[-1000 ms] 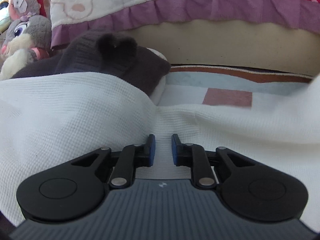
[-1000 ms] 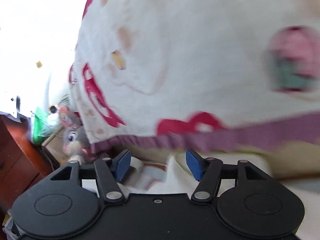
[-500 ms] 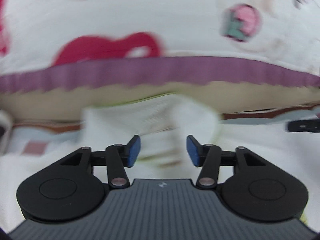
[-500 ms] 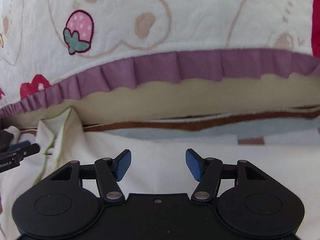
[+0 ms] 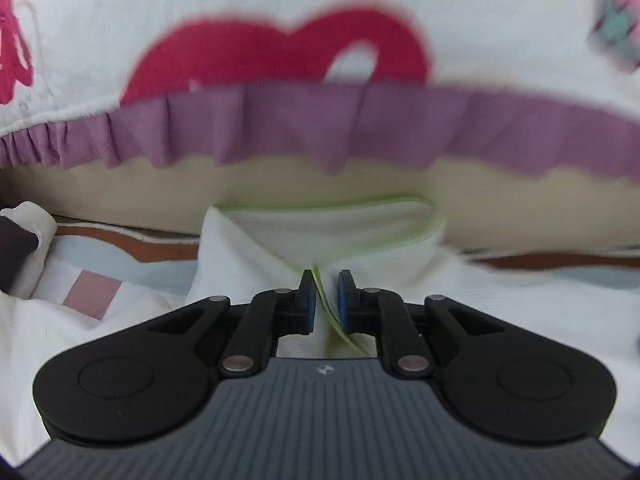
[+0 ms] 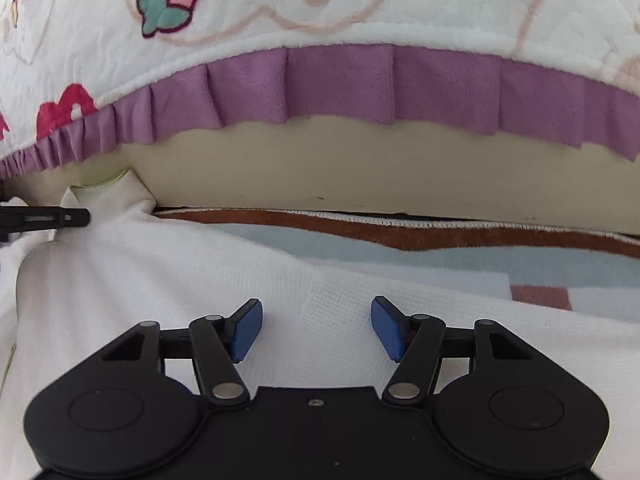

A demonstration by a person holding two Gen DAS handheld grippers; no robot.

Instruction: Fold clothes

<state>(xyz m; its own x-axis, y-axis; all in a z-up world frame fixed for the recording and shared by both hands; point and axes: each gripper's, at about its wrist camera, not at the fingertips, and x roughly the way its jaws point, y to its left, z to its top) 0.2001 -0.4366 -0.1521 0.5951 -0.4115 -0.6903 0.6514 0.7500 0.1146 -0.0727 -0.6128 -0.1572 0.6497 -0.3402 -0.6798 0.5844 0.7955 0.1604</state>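
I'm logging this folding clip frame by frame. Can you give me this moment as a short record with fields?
garment: white waffle-knit top with lime-green edging, spread on the bed
left gripper: shut on the garment's green-trimmed edge
right gripper: open, over flat fabric, holding nothing
backdrop: quilt with purple ruffle
bed cover: blue, brown-striped blanket
blur: left wrist view smeared

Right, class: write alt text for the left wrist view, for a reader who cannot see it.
The left gripper, its blue-padded fingers nearly together, pinches a lime-trimmed edge of a white garment spread on a bed. Behind it hangs a white quilt with a purple frill, blurred.
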